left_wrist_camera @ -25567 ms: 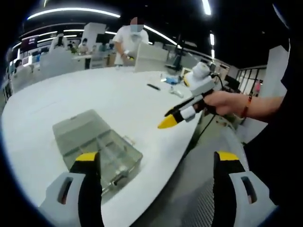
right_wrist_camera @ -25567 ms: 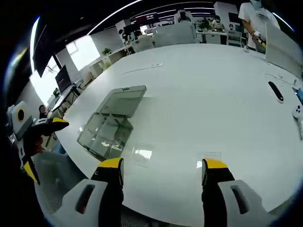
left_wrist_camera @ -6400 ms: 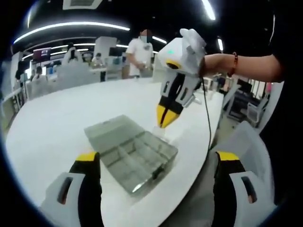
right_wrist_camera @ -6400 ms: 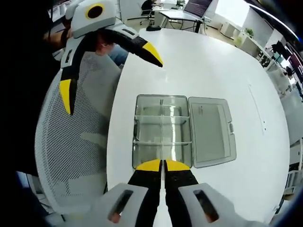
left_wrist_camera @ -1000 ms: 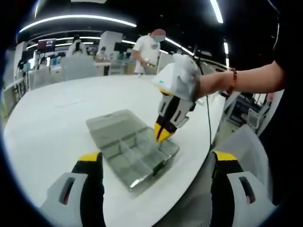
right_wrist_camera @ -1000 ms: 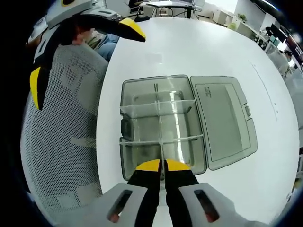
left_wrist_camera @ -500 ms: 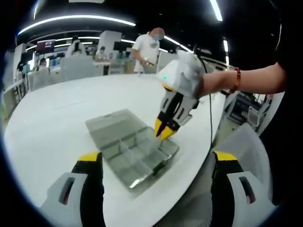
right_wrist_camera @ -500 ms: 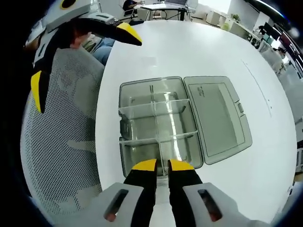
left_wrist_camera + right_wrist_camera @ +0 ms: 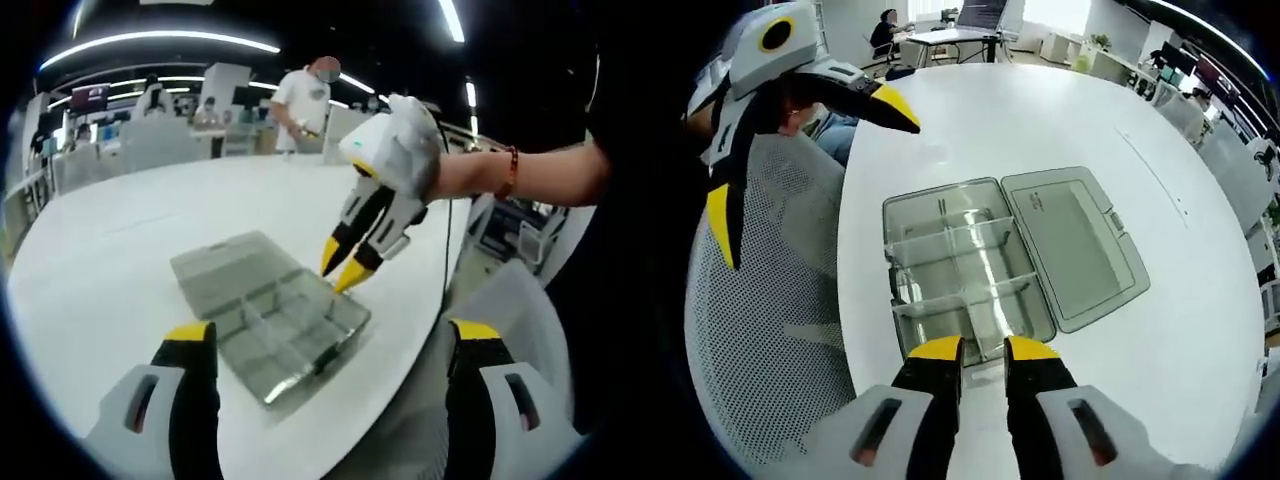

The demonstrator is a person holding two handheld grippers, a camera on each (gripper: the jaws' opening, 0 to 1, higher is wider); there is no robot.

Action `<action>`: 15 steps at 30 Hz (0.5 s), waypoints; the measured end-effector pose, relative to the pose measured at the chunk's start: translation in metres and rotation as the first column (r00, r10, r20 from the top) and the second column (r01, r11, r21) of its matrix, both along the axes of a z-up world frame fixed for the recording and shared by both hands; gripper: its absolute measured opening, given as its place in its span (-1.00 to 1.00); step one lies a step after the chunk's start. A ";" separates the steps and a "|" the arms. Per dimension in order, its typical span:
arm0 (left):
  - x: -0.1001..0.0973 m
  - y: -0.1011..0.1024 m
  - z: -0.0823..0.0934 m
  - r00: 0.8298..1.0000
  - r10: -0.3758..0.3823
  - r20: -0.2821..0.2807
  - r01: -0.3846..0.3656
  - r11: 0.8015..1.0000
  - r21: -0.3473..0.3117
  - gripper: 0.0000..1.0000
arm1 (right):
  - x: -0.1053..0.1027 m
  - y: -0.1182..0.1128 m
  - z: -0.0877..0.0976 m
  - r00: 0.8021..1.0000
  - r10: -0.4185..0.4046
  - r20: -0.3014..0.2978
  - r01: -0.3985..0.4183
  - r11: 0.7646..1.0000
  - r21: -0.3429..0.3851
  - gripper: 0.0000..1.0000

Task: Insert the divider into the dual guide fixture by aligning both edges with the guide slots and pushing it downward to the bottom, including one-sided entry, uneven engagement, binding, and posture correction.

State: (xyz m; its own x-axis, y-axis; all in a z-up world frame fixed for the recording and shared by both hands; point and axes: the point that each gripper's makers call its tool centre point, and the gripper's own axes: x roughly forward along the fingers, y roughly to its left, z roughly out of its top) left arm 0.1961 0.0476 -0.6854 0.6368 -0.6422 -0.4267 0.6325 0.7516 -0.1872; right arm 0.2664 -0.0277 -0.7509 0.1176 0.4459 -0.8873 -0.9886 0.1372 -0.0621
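My right gripper [image 9: 973, 347] hung parted and empty above the box [image 9: 965, 272]; its thin clear divider [image 9: 975, 294] looked light, stiff, slippery: I'd pinch its top edge.

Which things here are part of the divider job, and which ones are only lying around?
For the job:
- clear compartment box, lid open flat
- clear dividers standing inside it
- right gripper, jaws open, above the box's near edge
- left gripper, jaws open

Just around:
- white table
- mesh chair
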 end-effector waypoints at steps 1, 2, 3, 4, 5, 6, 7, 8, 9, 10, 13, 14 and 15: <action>0.000 -0.001 0.001 1.000 -0.002 0.001 0.002 1.000 -0.001 0.88 | 0.000 -0.001 0.001 1.000 -0.006 -0.004 0.006 1.000 0.004 -0.76; 0.000 -0.002 0.001 1.000 -0.003 0.001 0.003 1.000 0.000 0.88 | -0.001 -0.002 0.001 1.000 -0.014 -0.006 0.014 1.000 0.007 -0.76; 0.000 -0.002 0.001 1.000 -0.005 0.001 0.005 1.000 0.001 0.88 | -0.001 -0.003 0.002 1.000 -0.017 -0.005 0.017 1.000 0.010 -0.75; -0.001 -0.003 0.001 1.000 -0.007 0.001 0.007 1.000 0.004 0.88 | -0.001 -0.005 0.002 1.000 -0.023 -0.003 0.023 1.000 0.013 -0.74; -0.001 -0.003 0.001 1.000 -0.007 0.000 0.007 1.000 0.004 0.88 | -0.001 -0.005 0.002 1.000 -0.024 -0.003 0.024 1.000 0.014 -0.74; -0.001 -0.005 0.001 1.000 -0.010 -0.002 0.010 1.000 0.003 0.88 | -0.002 -0.007 0.002 0.999 -0.038 -0.003 0.038 0.999 0.017 -0.74; -0.002 -0.006 0.001 1.000 -0.010 -0.002 0.010 1.000 0.003 0.87 | -0.002 -0.008 0.002 0.999 -0.041 -0.004 0.041 0.999 0.019 -0.73; -0.002 -0.008 0.001 1.000 -0.013 -0.005 0.013 1.000 -0.002 0.87 | -0.003 -0.009 0.002 0.999 -0.050 -0.007 0.050 0.998 0.024 -0.72; -0.002 -0.009 0.002 1.000 -0.015 -0.005 0.015 1.000 -0.006 0.87 | -0.004 -0.009 0.002 0.999 -0.054 -0.008 0.054 0.998 0.026 -0.70; -0.002 -0.011 0.003 1.000 -0.017 -0.003 0.017 1.000 -0.010 0.87 | -0.005 -0.010 0.002 0.998 -0.057 -0.006 0.058 0.998 0.029 -0.70; -0.002 -0.014 0.004 1.000 -0.020 0.000 0.020 1.000 -0.010 0.86 | -0.004 -0.013 0.003 0.997 -0.075 0.001 0.075 0.997 0.036 -0.69; -0.002 -0.015 0.005 1.000 -0.020 0.006 0.020 1.000 -0.008 0.86 | -0.003 -0.014 0.005 0.996 -0.092 0.006 0.092 0.995 0.048 -0.68; -0.003 -0.016 0.005 1.000 -0.024 0.005 0.024 1.000 -0.010 0.86 | -0.003 -0.016 0.005 0.994 -0.108 0.005 0.108 0.993 0.056 -0.67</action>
State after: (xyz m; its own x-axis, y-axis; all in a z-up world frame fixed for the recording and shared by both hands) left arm 0.1932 0.0318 -0.6807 0.6233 -0.6615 -0.4170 0.6515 0.7343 -0.1909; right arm 0.2636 -0.0440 -0.7457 0.1745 0.4792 -0.8602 -0.9673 0.2467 -0.0588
